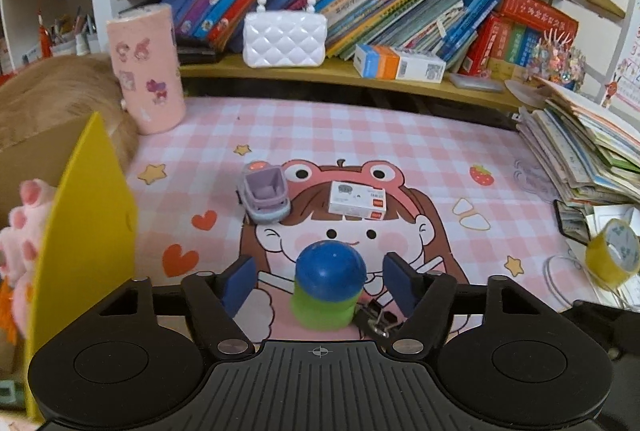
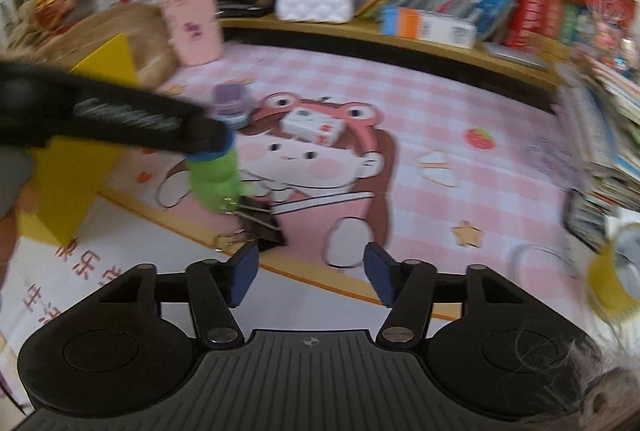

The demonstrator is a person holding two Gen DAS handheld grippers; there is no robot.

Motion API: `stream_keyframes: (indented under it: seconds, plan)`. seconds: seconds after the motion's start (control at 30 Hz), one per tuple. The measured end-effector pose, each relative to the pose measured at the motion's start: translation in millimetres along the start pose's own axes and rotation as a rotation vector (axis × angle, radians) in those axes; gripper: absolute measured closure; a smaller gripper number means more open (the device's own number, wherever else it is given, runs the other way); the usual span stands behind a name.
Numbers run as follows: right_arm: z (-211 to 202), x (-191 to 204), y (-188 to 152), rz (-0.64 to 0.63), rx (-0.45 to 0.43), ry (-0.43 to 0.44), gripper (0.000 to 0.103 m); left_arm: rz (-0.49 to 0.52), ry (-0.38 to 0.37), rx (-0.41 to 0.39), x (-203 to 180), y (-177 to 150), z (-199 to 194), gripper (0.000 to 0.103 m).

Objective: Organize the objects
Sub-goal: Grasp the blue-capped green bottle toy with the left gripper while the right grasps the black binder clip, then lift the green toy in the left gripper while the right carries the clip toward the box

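A green bottle with a blue cap (image 1: 326,287) stands upright on the pink cartoon mat (image 1: 400,135). My left gripper (image 1: 320,283) is open around it, with a gap between each blue pad and the bottle. Black binder clips (image 1: 374,315) lie just right of the bottle's base. Farther out sit a purple toy cart (image 1: 264,197) and a small white box (image 1: 357,206). In the right wrist view, which is motion-blurred, my right gripper (image 2: 310,271) is open and empty above the mat's near edge. The binder clips (image 2: 260,223) lie just ahead of its left finger, beside the bottle (image 2: 216,179).
A yellow box wall (image 1: 84,251) rises at the left by a pink plush paw (image 1: 24,231). A pink cup (image 1: 148,67) stands at the back left. A white purse (image 1: 284,37) sits on the bookshelf. Stacked booklets (image 1: 580,151) and yellow tape (image 1: 612,255) crowd the right.
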State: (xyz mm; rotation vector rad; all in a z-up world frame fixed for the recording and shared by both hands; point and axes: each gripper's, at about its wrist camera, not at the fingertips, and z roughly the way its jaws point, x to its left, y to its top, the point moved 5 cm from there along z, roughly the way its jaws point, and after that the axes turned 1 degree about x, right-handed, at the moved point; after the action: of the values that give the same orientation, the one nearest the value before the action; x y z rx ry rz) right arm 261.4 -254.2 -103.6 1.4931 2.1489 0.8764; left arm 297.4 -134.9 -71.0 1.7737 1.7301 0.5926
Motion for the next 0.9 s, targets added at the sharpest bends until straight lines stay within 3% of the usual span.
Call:
stream_keyframes:
  seconds: [0.1,0.2,0.4,0.57,0.67,0.77,0.9]
  plan:
    - [9.9,9.8,3.5,-0.038,-0.013,0.042,0.049,0.018,0.001,0.023,-3.2,-0.1,12.6,0.042]
    - [17.0,19.6,7.0,-0.092,-0.041,0.068,0.050,0.056,0.009,0.044,-6.4,-3.2,23.5,0.061]
    - [27.4,31.5,14.8,-0.191,-0.081,0.061,0.054,-0.014,-0.001,-0.010,8.9,4.2,5.8,0.065]
    - [36.0,36.0,15.3,-0.219,-0.067,0.066,0.083,-0.059,0.004,-0.064,22.1,12.3,-22.8,0.065]
    - [34.8,38.2,15.2,-0.255,-0.086,0.048,0.095,-0.066,0.003,-0.079,24.4,11.5,-35.6,0.065]
    - [28.9,36.3,17.5,-0.251,-0.098,0.035,0.101,-0.053,0.003,-0.091,22.4,7.8,-46.2,0.065]
    - [12.8,31.5,17.7,-0.215,-0.116,0.021,0.101,-0.051,-0.005,-0.103,20.2,1.4,-58.2,0.065]
